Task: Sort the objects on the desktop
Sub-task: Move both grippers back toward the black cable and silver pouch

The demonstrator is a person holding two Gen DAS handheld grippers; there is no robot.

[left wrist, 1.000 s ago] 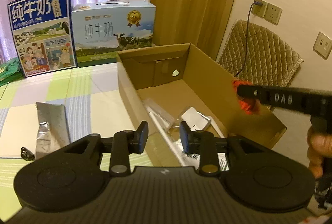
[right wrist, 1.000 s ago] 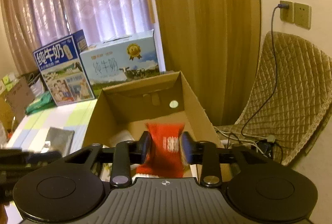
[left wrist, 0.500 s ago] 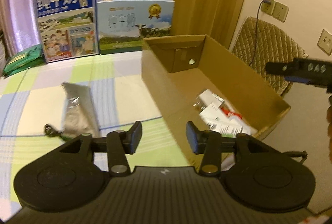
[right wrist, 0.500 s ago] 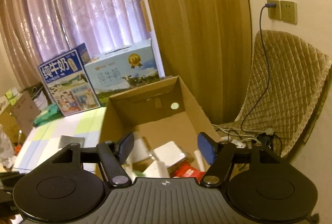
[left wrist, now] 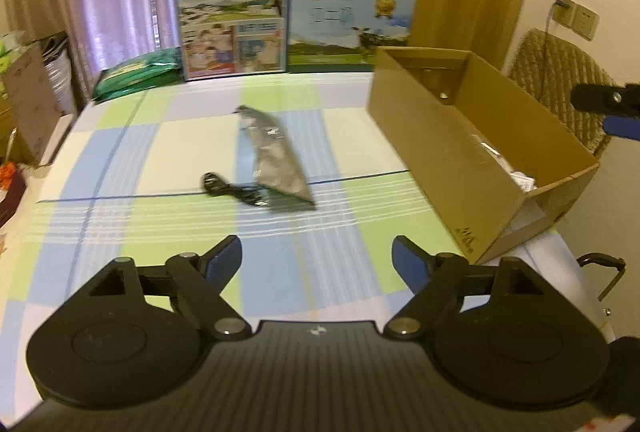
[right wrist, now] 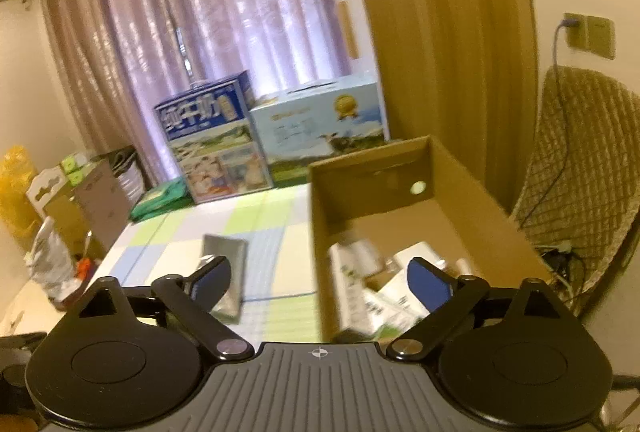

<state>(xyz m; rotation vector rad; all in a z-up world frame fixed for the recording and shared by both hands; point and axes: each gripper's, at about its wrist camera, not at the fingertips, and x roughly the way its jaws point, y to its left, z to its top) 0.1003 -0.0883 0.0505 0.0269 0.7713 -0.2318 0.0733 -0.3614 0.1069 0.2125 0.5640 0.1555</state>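
Tongs: left tongs (left wrist: 317, 256) and right tongs (right wrist: 319, 282) both gaping, gripping nothing.
Desk (left wrist: 160, 151): silver pouch (left wrist: 276, 159) lying beside cardboard box (left wrist: 440, 159).

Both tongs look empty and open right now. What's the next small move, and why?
Probably ease the left tongs forward and down toward the silver pouch. It lies flat on the checked tablecloth straight ahead, with the black cable against its near edge, both outside the cardboard box. The jaws stand wide open and empty. The right tongs hover by the box.
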